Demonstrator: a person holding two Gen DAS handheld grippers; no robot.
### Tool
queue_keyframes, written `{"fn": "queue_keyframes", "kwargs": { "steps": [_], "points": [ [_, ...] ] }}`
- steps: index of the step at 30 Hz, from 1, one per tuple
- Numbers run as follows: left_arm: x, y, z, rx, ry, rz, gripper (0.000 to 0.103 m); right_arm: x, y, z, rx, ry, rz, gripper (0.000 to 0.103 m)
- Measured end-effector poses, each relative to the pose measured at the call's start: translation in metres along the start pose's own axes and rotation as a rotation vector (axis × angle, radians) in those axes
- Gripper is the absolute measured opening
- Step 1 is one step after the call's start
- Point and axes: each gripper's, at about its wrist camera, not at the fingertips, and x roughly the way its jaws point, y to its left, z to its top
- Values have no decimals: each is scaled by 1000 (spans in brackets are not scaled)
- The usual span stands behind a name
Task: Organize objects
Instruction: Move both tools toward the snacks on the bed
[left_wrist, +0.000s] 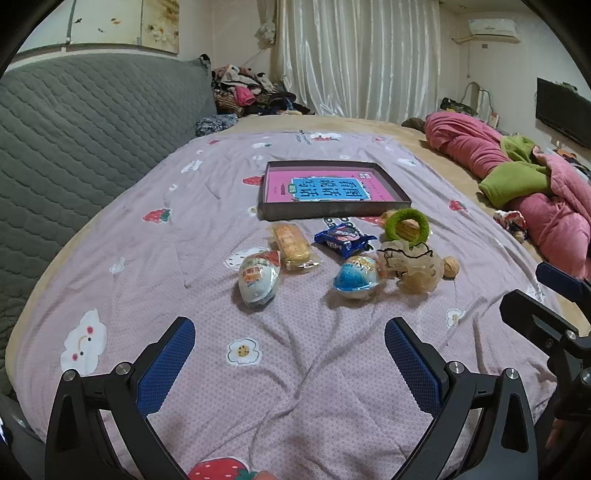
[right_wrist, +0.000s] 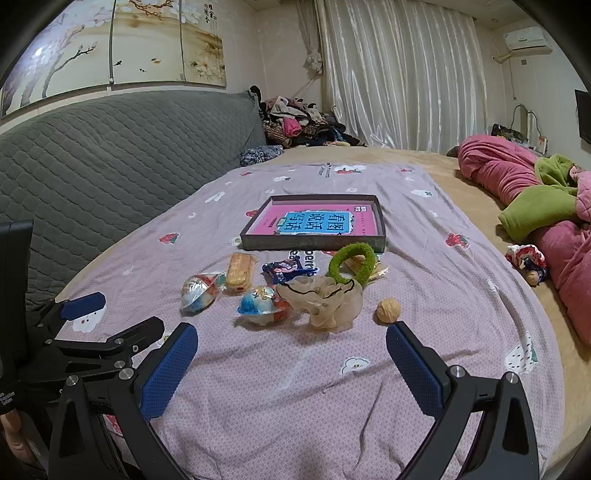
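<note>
Just in front of the dark tray (left_wrist: 334, 212) we see, left to right, a red-topped egg pack (left_wrist: 258, 275), biscuits (left_wrist: 293, 245), a blue snack packet (left_wrist: 343, 240), a beige scrunchie (left_wrist: 413, 267) and a walnut (left_wrist: 451, 266). Our left gripper (left_wrist: 290, 365) and right gripper (right_wrist: 291, 369) both gape wide, holding nothing.

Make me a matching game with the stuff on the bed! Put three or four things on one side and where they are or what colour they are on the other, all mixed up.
Things:
1. book
2. hair ring
3. walnut
4. cookie pack

Clues:
A. fuzzy and green
B. lying inside the shallow box
C. blue wrapper, in front of the box
D. small, round, brown, alone at the right end of the group

Right pairs: 1-B, 2-A, 3-D, 4-C
</note>
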Motion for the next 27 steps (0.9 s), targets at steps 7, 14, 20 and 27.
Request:
{"fn": "queue_keyframes", "kwargs": {
  "steps": [7,14,20,27],
  "points": [
    [-1,-2,1,4,0,-4,102,2,0,0,4,-1,-1,103],
    [-1,-5,1,10,-3,-18,102,1,-1,0,5,0,-4,103],
    [-3,-5,2,9,-14,-33,102,1,0,-1,0,-2,-3,103],
    [-2,-7,4,9,-21,-33,102,2,-1,-1,8,-3,-3,103]
  ]
}}
